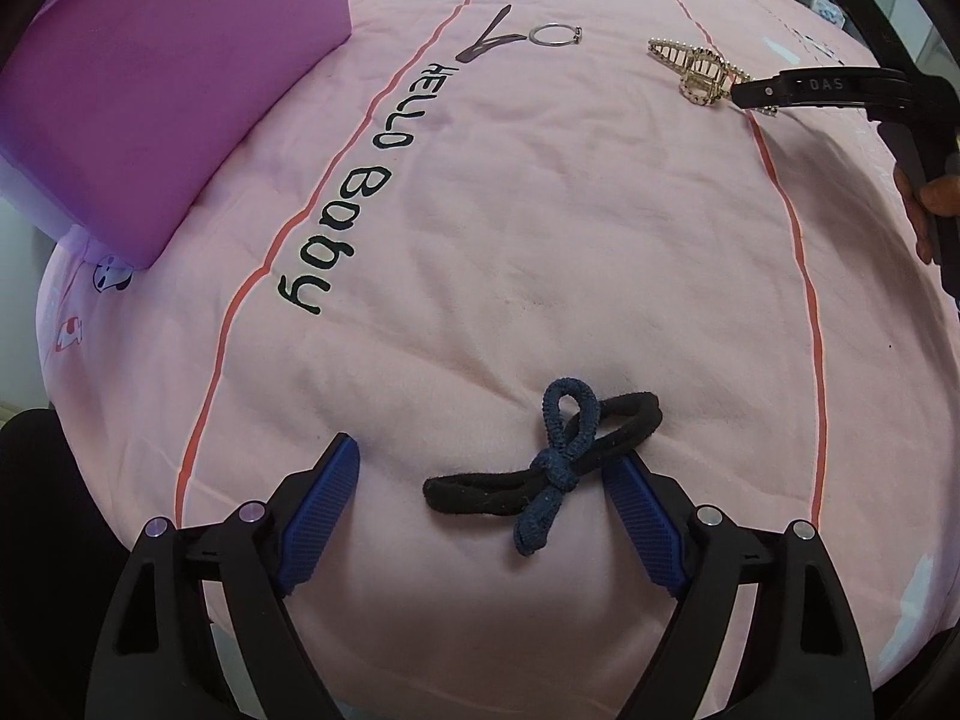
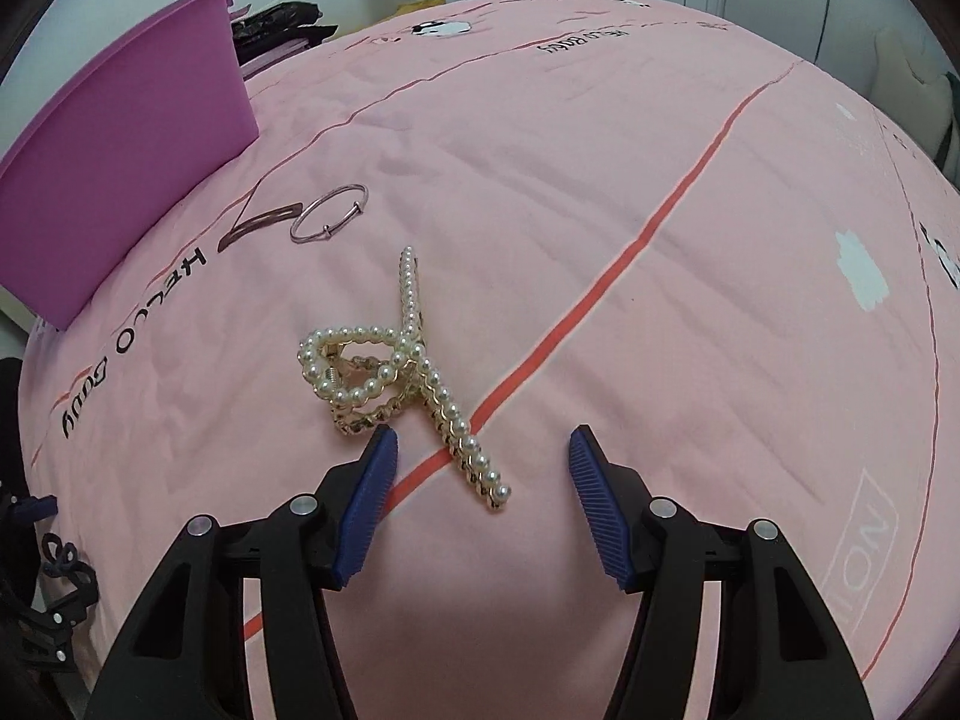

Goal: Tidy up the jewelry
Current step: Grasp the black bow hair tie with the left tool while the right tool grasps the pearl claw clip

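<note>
Jewelry layout: pearl hair claw [image 2: 396, 378], wire bangle [image 2: 329, 213] and knotted hair ties [image 1: 543, 468] lie apart on the pink bedspread [image 1: 540, 228] — none yet in the purple bin [image 2: 126, 144].
Left gripper [image 1: 480, 504]: jaws spread, straddling the hair ties; right pad touches the black loop, no pinch yet.
Right gripper [image 2: 483, 492]: jaws spread, empty; one pearl arm lies between the pads — likely lined up for a grasp.
Purple bin: stands at the bedspread's far left, the probable destination.
</note>
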`<state>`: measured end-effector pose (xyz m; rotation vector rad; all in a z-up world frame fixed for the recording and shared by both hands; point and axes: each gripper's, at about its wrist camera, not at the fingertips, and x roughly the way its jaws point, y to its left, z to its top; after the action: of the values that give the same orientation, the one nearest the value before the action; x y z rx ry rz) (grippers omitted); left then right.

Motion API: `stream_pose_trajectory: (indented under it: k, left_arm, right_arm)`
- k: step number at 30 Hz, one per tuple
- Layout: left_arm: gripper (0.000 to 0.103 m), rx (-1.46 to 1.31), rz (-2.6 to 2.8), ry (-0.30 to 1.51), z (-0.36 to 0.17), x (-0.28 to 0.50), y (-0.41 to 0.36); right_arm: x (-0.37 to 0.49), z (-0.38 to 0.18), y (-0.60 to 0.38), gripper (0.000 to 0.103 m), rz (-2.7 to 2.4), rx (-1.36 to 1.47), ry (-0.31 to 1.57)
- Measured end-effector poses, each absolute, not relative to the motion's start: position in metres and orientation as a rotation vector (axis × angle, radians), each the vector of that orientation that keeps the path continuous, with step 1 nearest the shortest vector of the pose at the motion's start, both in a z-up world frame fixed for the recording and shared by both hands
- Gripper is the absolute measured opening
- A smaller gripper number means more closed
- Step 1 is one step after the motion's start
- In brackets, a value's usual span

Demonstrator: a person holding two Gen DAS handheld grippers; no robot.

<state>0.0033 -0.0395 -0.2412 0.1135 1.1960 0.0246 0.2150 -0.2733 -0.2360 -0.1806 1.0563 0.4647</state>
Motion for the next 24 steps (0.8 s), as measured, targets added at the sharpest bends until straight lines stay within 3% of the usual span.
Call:
stream_pose_trajectory:
  k: [3, 5, 7, 12, 15, 20, 22, 24]
  left_arm:
    - [0.082, 0.104, 0.035, 1.190, -0.243, 0.003, -0.040]
    - [0.082, 0.097, 0.048, 1.176, -0.244, 0.001, -0.040]
    - [0.082, 0.100, 0.054, 1.163, -0.243, -0.002, -0.041]
    - [0.076, 0.074, 0.052, 1.165, -0.241, -0.002, -0.038]
    - [0.062, 0.073, 0.048, 1.159, -0.238, 0.000, -0.036]
    - [0.025, 0.047, 0.034, 1.156, -0.230, 0.006, -0.027]
    - [0.017, 0.028, 0.018, 1.157, -0.226, 0.009, -0.022]
    - [0.015, 0.016, 0.006, 1.151, -0.223, 0.010, -0.021]
  right_arm:
    - [0.219, -0.240, -0.263, 0.055, 0.489, -0.260, 1.042]
    - [0.220, -0.241, -0.260, 0.048, 0.501, -0.290, 1.030]
    - [0.220, -0.241, -0.258, 0.030, 0.506, -0.305, 1.017]
    - [0.215, -0.243, -0.251, 0.019, 0.523, -0.332, 1.004]
    - [0.214, -0.241, -0.251, 0.009, 0.528, -0.308, 1.014]
    - [0.210, -0.238, -0.248, 0.008, 0.509, -0.263, 1.029]
    - [0.207, -0.235, -0.248, 0.007, 0.496, -0.237, 1.032]
    - [0.203, -0.232, -0.247, 0.007, 0.485, -0.218, 1.032]
